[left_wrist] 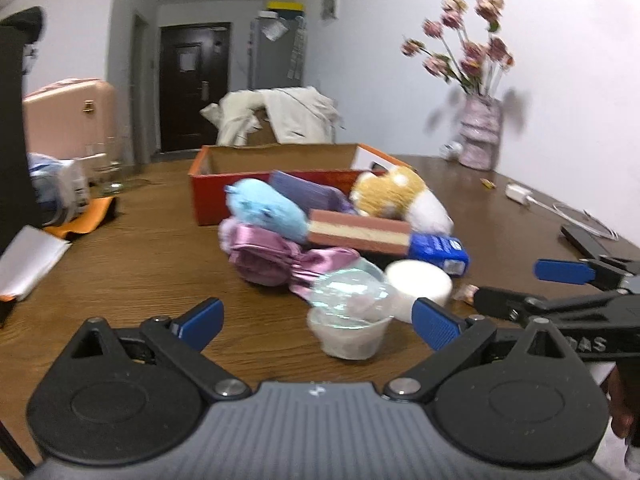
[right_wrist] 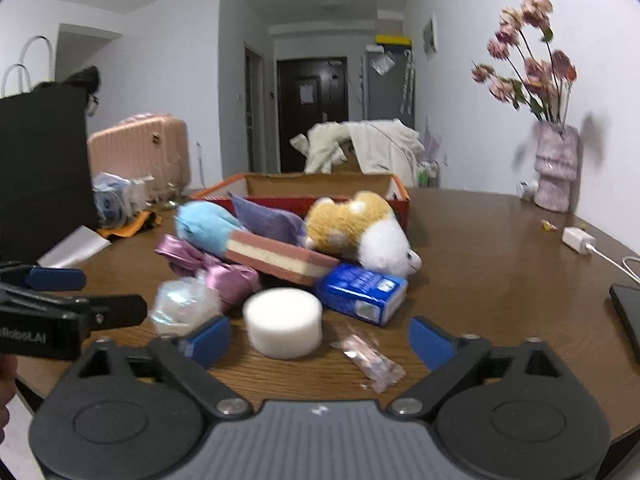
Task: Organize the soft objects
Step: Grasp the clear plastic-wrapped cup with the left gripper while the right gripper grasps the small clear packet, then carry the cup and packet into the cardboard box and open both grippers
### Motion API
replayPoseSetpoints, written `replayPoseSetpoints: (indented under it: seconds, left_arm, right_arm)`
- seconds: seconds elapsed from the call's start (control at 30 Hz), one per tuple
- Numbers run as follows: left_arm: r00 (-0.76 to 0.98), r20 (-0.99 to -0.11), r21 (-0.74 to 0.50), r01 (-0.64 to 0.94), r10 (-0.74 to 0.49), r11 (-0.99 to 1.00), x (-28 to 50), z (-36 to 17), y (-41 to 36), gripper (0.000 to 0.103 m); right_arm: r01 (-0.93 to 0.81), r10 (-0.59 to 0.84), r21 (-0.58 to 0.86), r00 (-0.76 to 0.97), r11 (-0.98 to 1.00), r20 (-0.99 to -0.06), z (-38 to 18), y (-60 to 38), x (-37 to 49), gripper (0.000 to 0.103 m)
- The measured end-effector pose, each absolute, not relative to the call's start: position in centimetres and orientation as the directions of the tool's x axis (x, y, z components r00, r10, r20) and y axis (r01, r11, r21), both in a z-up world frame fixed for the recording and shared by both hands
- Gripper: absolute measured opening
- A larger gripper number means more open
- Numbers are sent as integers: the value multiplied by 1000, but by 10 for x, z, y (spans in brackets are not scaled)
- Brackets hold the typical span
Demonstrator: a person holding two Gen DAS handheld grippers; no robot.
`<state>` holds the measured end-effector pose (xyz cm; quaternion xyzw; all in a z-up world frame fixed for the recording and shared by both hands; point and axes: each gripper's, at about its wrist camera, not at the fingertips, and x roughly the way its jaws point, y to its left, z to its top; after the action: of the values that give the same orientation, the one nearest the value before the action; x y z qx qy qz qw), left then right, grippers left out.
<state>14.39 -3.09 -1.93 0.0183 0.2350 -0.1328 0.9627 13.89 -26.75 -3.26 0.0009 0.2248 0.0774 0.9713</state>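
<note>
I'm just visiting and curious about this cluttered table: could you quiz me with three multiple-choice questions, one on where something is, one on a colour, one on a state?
1. Where is the white foam disc?
A. In the box
B. On the table, near the right tongs
C. Beside the vase

2. What colour is the small carton?
A. Blue
B. Green
C. Yellow

3. How are the left tongs?
A. Shut on a toy
B. Open, holding nothing
C. Shut on the cup

Answers: B, it lies just before the blue fingertips; A, blue print all over; B, fingers wide apart.
</note>
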Motion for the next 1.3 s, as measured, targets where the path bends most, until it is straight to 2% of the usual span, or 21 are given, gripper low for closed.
replayPoseSetpoints:
  seconds: [0.07,0.17,0.23,0.37,0.43,0.5,0.53,0.57,0.6,0.73,1.07,1.3]
  left_arm:
    - [843,-472,-16,284,-258,959,151,-24,-38,95]
    - [829,-489,-17,302,-271,953,162,-29,-46,94]
    - [823,-501,-13,301,-267,954,169,-32,-51,84]
    - [805,-528,-33,297,-268,954,181,-38,-54,68]
    - [802,-534,-35,297,-269,954,183,-39,-55,53]
    - [801,-536,-38,294,-267,955,184,-38,-55,51]
    - [801,-537,-38,291,-265,956,184,-38,-55,49]
    - [800,-538,-37,292,-265,956,183,-38,-55,48]
    - [800,-538,-33,292,-264,956,182,-37,-56,47]
    - [804,-531,-27,297,-266,954,178,-33,-56,42]
    - [855,-441,-13,298,-273,955,150,1,-45,41]
    - [888,-381,-34,268,-260,963,197,44,-20,41]
  right_arm:
    - [-145,147,39,870,989,-470,-39,-272,148,66]
    - [-145,151,51,860,988,-487,-45,-279,156,51]
    - [-146,153,55,856,988,-493,-47,-283,163,44]
    - [-171,171,49,841,984,-513,-52,-288,174,42]
    - [-188,184,46,832,981,-523,-54,-289,178,42]
    - [-204,202,55,821,977,-535,-57,-289,183,39]
    - [-211,210,61,815,976,-540,-58,-290,184,35]
    - [-219,221,69,809,973,-545,-59,-291,185,24]
    - [-223,228,76,807,972,-544,-59,-292,185,20]
    - [-224,240,97,806,970,-541,-58,-294,183,20]
    - [-215,237,100,858,971,-455,-29,-295,156,20]
    - [-298,298,60,876,953,-380,20,-297,198,20]
